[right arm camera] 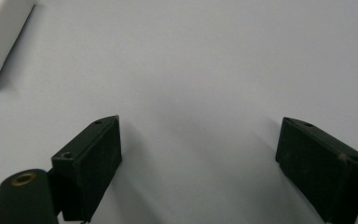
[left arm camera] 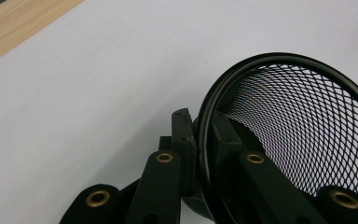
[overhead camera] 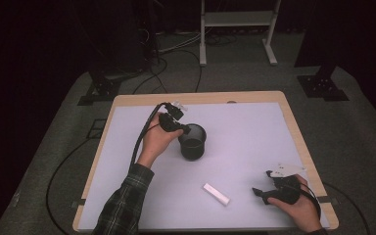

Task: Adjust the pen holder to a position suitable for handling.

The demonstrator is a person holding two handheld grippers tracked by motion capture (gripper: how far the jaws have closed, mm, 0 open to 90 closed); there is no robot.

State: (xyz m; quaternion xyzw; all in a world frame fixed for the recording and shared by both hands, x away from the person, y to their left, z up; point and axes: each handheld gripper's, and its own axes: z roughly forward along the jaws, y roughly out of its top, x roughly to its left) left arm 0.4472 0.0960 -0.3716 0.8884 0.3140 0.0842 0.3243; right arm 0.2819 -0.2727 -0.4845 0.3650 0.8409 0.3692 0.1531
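Two grippers work over a pale table (overhead camera: 254,132), one in each hand. From the high view the left gripper (overhead camera: 183,129) sits at the near-left rim of a black mesh cup (overhead camera: 193,142), which stands upright near the middle of the table, but that view is too small to show the hold. The left gripper view settles it: the jaws are clamped on the cup's rim (left arm camera: 205,135), one pad outside the wall and one inside, with the open mesh (left arm camera: 307,130) curving away to the right.

The right gripper (overhead camera: 260,194) lies low at the near-right corner, held in the right hand (overhead camera: 301,205). Its own view shows the jaws set wide apart with bare table between them, and at the upper-left corner a white block (right arm camera: 0,37). The high view places that white block (overhead camera: 217,194) flat on the table, between the two forearms, near the right gripper and well apart from the cup.

The tabletop is a pale lilac-grey sheet with a light wooden edge (overhead camera: 293,127); the left gripper view catches a strip of that wood (left arm camera: 18,28) too. The table stands on grey carpet (overhead camera: 352,137) in a dark room. Cables (overhead camera: 161,63) trail across the floor behind, and a white metal frame (overhead camera: 237,29), perhaps a stand's legs, rises at the back. A plaid sleeve (overhead camera: 122,205) covers the left forearm.
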